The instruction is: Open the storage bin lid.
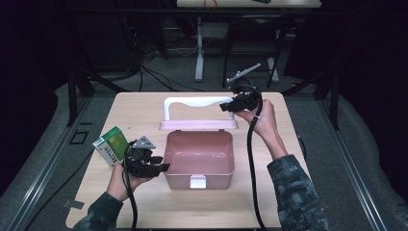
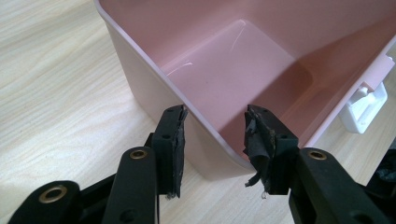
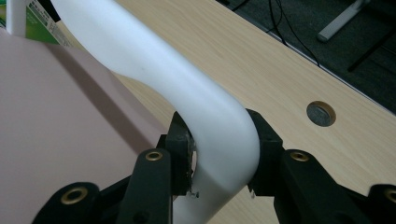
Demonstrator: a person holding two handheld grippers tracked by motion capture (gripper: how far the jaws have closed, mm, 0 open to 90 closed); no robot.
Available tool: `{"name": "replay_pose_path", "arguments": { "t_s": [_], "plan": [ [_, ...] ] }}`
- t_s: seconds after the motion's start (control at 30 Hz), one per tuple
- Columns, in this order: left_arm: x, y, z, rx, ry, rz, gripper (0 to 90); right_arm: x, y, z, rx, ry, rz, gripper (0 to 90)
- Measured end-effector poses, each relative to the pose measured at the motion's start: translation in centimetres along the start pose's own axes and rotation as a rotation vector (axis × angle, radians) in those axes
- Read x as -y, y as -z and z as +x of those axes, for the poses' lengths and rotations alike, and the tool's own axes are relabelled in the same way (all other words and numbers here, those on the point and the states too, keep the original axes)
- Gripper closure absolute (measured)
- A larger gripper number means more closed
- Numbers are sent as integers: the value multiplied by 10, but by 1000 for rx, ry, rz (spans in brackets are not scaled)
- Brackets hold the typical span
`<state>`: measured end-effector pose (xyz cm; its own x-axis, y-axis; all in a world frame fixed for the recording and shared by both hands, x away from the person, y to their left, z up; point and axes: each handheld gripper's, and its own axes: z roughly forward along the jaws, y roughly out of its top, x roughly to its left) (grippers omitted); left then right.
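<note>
At the middle of the wooden table [image 1: 144,108] stands an open pink storage box [image 1: 199,159], its lid [image 1: 198,124] swung up on the far side with a white carrying handle [image 1: 192,102] arching above it. The right gripper [image 1: 232,106], at about one o'clock from the box in the high view, is clamped on the right bend of that handle; in the right gripper view the white handle [image 3: 205,116] fills the gap between the two black jaws, which press on it from both sides. The left gripper [image 1: 161,167] sits at nine o'clock from the box, right at its near-left corner; in the left gripper view its jaws straddle the pink box wall [image 2: 154,88], one outside and one over the hollow inside, part-way apart with no clear contact on the rim. A white latch [image 1: 197,181] hangs at the box's six o'clock face. A green and white carton [image 1: 111,145] lies just beside the left gripper, at ten o'clock from it.
</note>
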<state>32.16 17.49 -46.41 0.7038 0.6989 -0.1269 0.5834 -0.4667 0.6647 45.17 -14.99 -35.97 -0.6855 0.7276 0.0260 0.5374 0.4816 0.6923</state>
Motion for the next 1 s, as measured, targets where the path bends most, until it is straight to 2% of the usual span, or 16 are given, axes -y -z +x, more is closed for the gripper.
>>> {"name": "replay_pose_path", "arguments": {
  "t_s": [0.37, 0.5, 0.63, 0.7, 0.8, 1.0],
  "plan": [
    [0, 0, 1, 5, -4, -1, 574, -8, -7, -10, -18, -32, 26, 661],
    [0, -1, 2, 6, -7, 4, 545, -10, -10, -13, -26, -46, 40, 661],
    [-1, 1, 4, 4, -6, 9, 470, -13, -13, -16, -37, -71, 59, 659],
    [-2, 2, 5, 10, -6, 11, 363, -13, -14, -17, -40, -74, 59, 659],
    [-3, 7, 6, 7, -16, 9, 290, -14, -14, -18, -40, -78, 63, 659],
    [-13, 20, 10, -34, -25, -25, 192, -13, -15, -18, -44, -80, 62, 659]
  ]
}}
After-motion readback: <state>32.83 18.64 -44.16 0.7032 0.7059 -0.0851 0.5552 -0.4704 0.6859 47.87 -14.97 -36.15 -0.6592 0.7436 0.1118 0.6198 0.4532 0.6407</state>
